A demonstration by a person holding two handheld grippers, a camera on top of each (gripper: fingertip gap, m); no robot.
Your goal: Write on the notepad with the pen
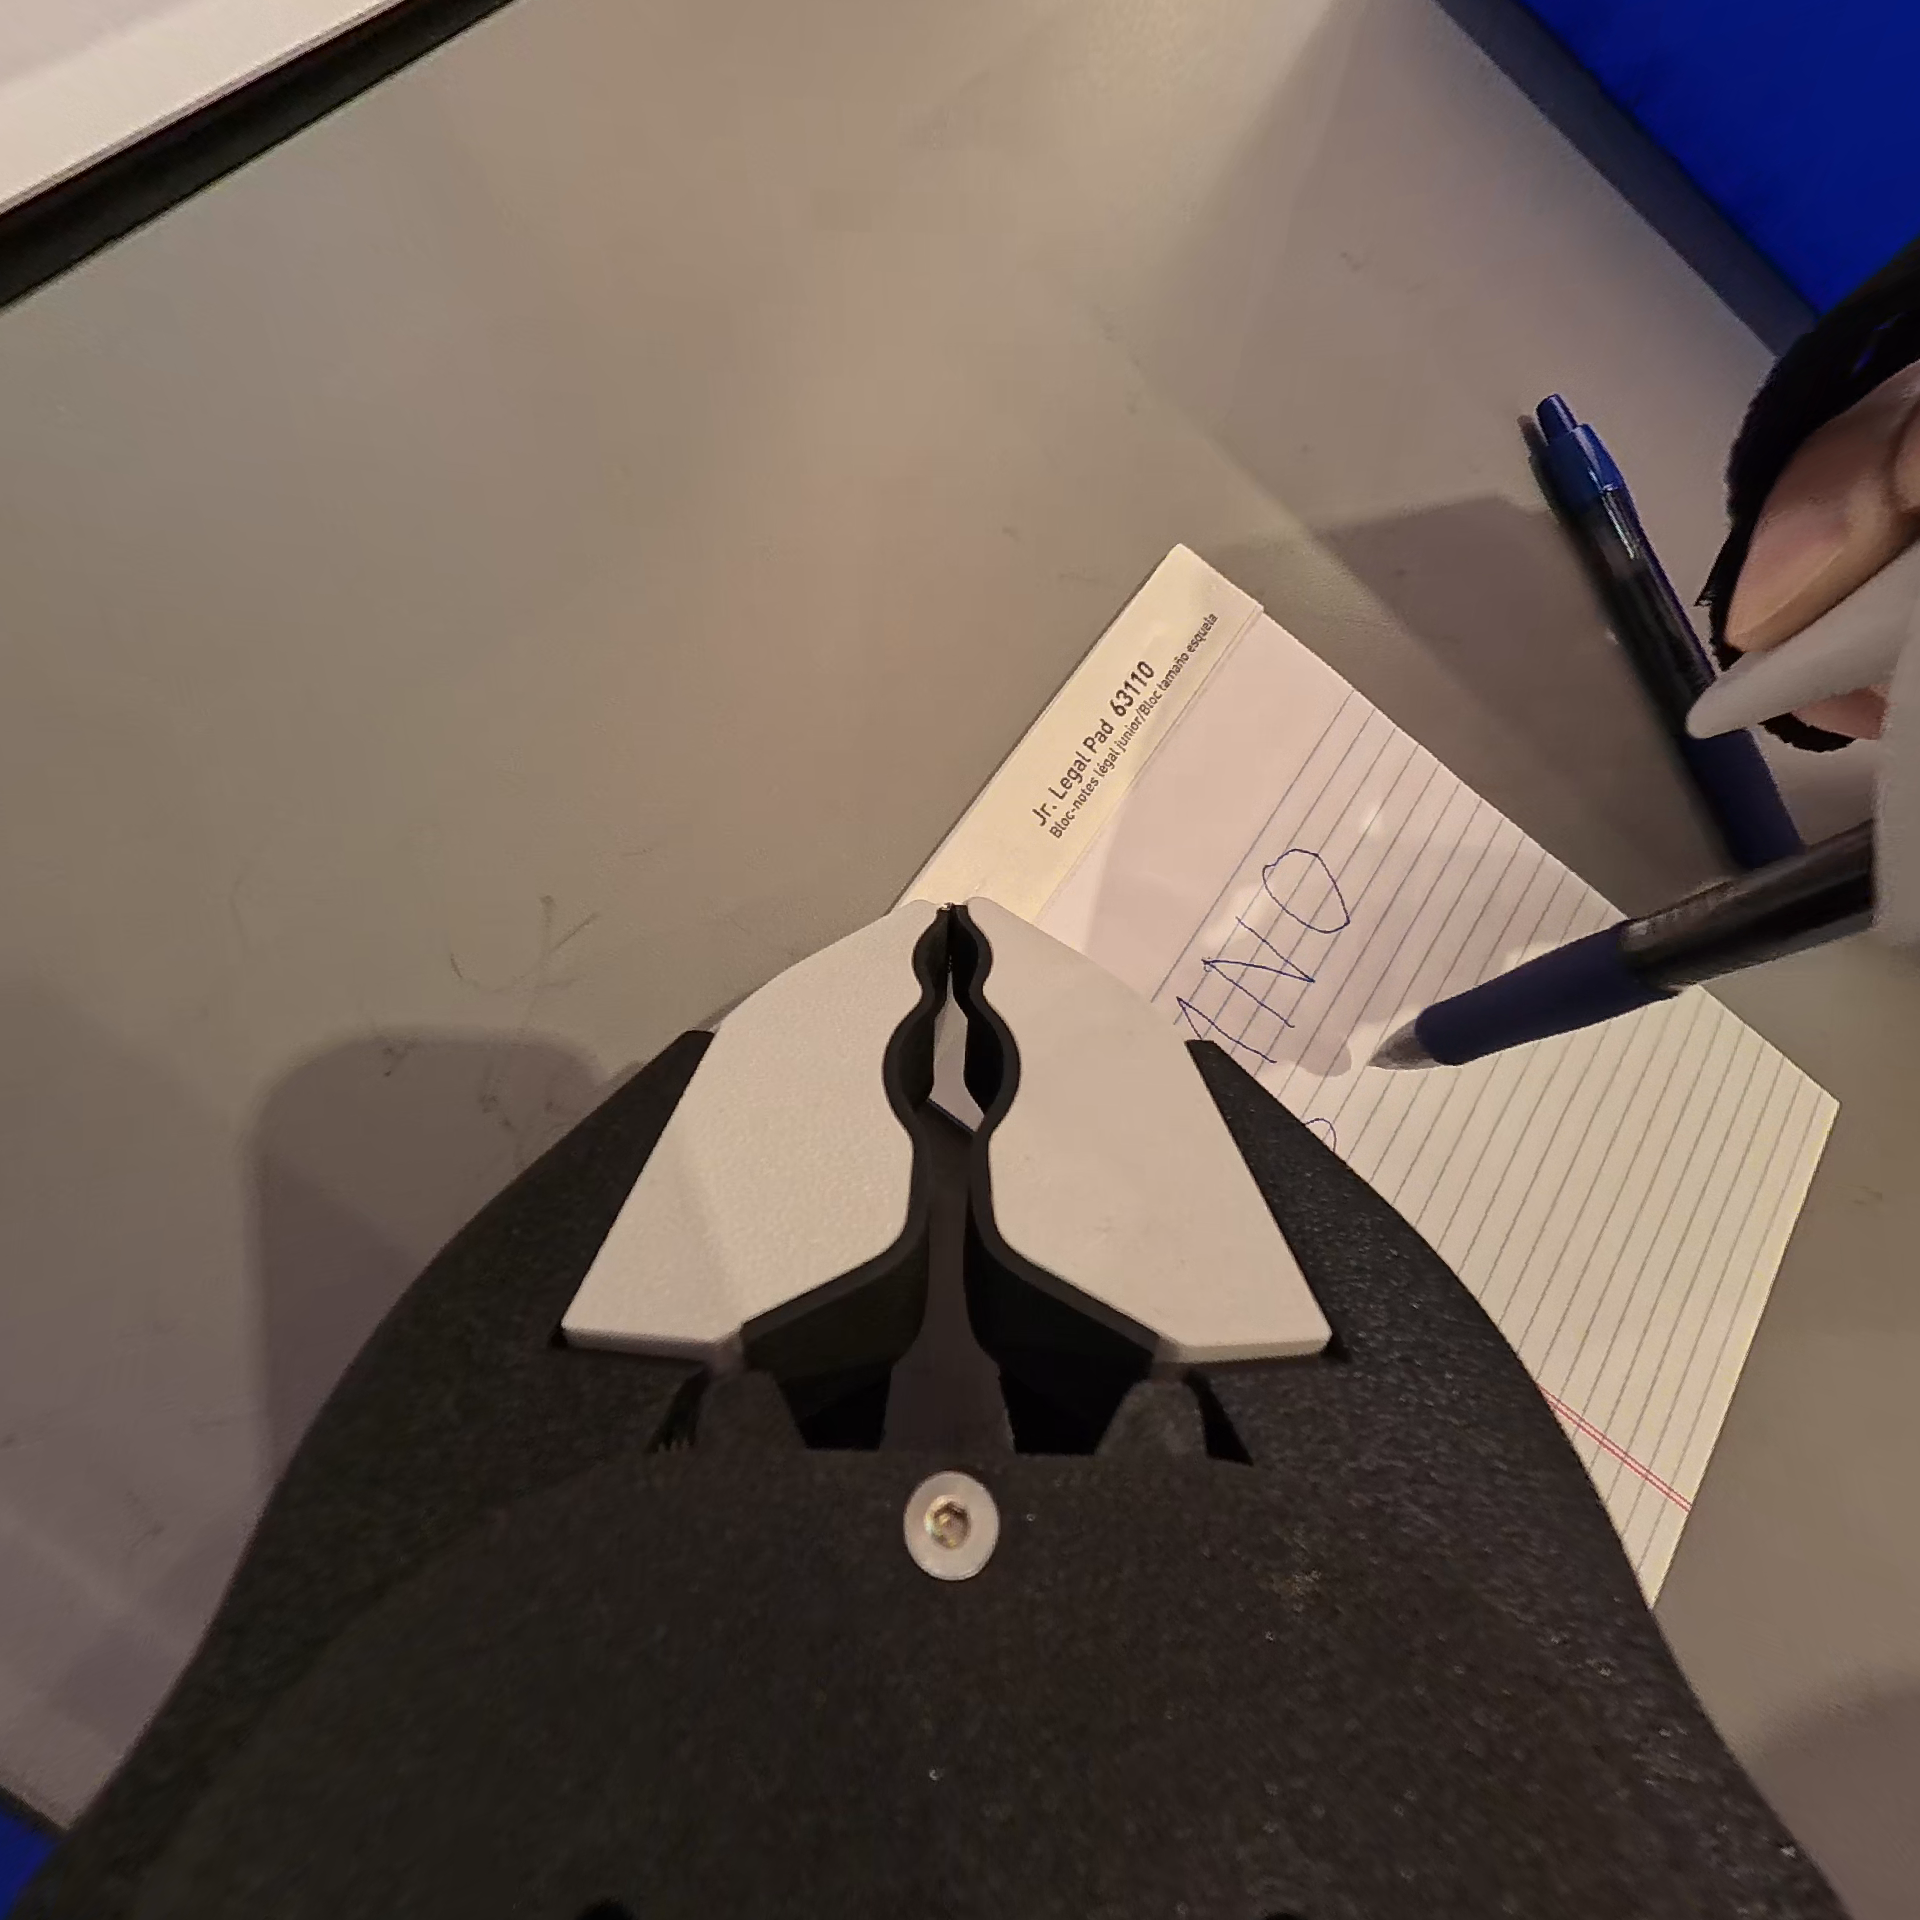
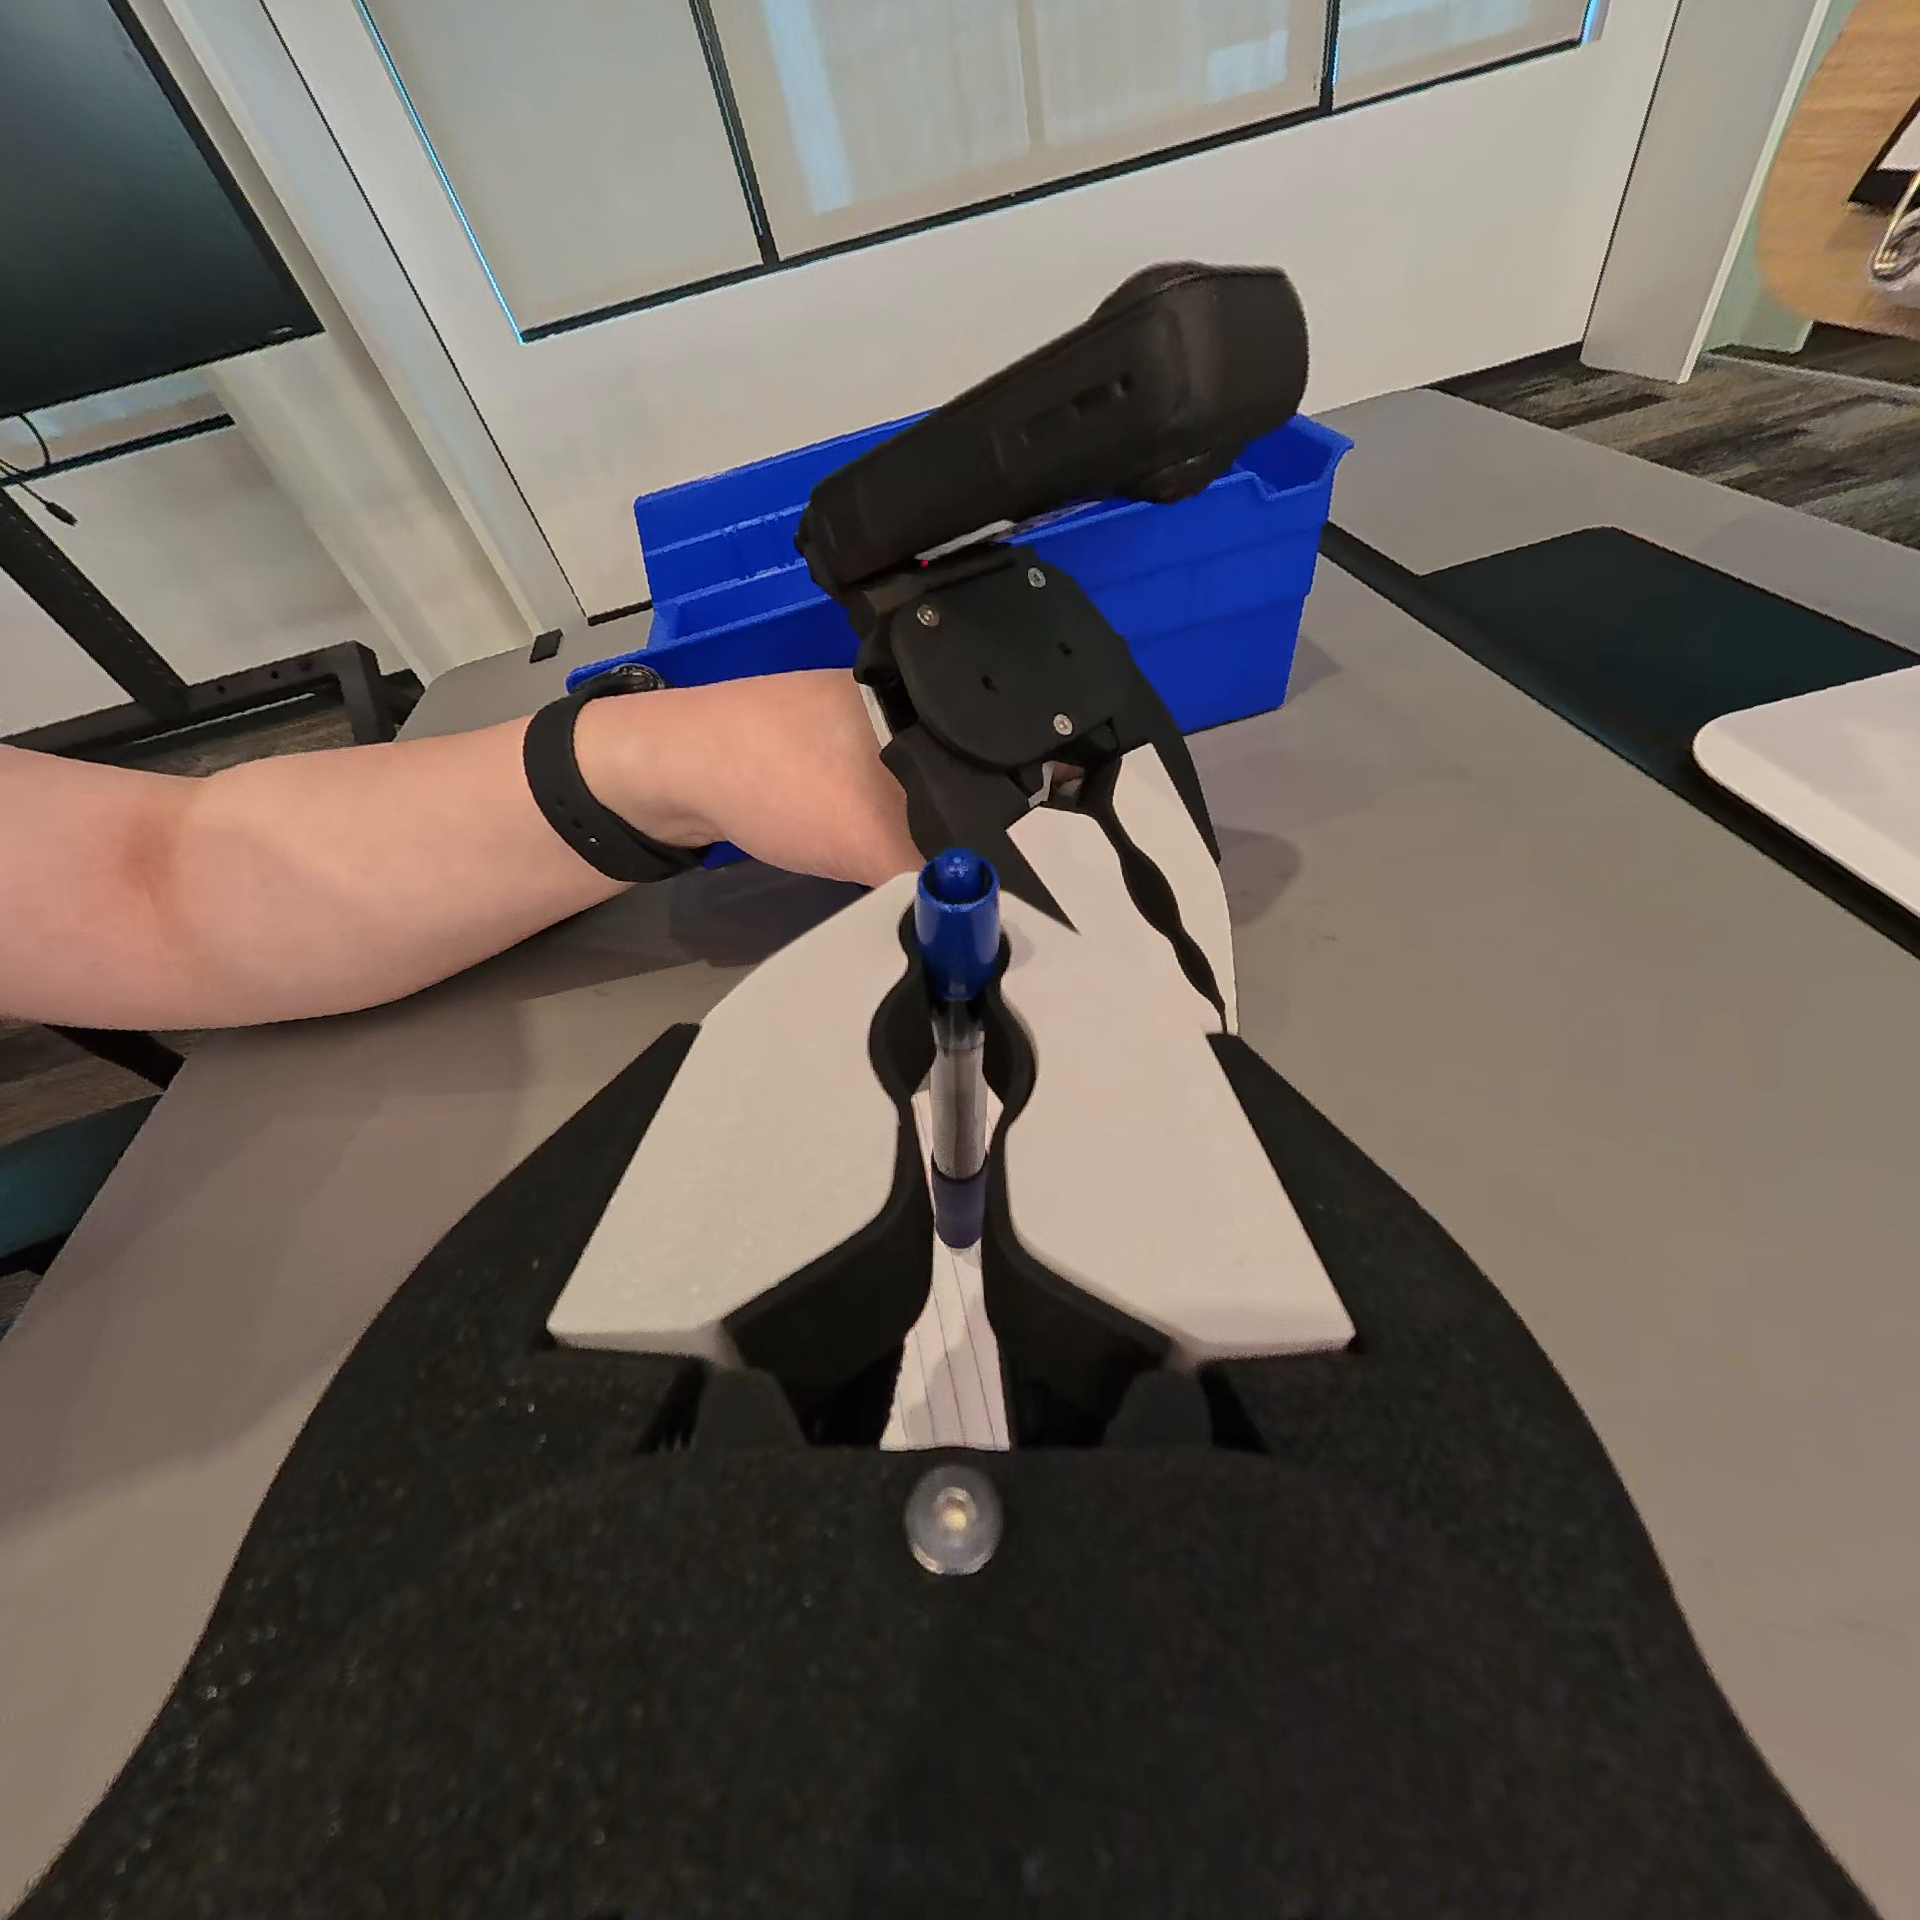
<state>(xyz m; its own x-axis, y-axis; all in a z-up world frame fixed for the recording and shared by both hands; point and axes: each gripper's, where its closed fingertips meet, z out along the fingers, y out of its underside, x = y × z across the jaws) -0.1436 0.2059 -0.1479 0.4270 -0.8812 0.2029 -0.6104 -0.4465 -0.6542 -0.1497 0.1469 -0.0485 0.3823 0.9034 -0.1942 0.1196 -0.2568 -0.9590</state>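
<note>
A white lined notepad (image 1: 1507, 1195) lies slanted on the grey table, with blue handwriting near its top. My right gripper (image 2: 956, 935) is shut on a blue pen (image 2: 954, 1091), button end pointing away. In the left wrist view the pen (image 1: 1538, 997) slants down from the right, and its tip is at the page just below the writing. I cannot tell whether the tip touches. One finger (image 1: 1797, 665) of the right gripper shows there with a hand. My left gripper (image 1: 954, 920) is shut and empty, with its tips over the pad's top-left corner. It also shows in the right wrist view (image 2: 1218, 1003).
A second blue pen (image 1: 1621, 582) lies on the table beyond the pad's top right. A blue bin (image 2: 1195, 592) stands at the back of the table. A forearm with a black wristband (image 2: 582, 779) reaches in from the left. A white board (image 2: 1829, 790) sits at the right. The left gripper's tips are roughly 12 cm from the right gripper's.
</note>
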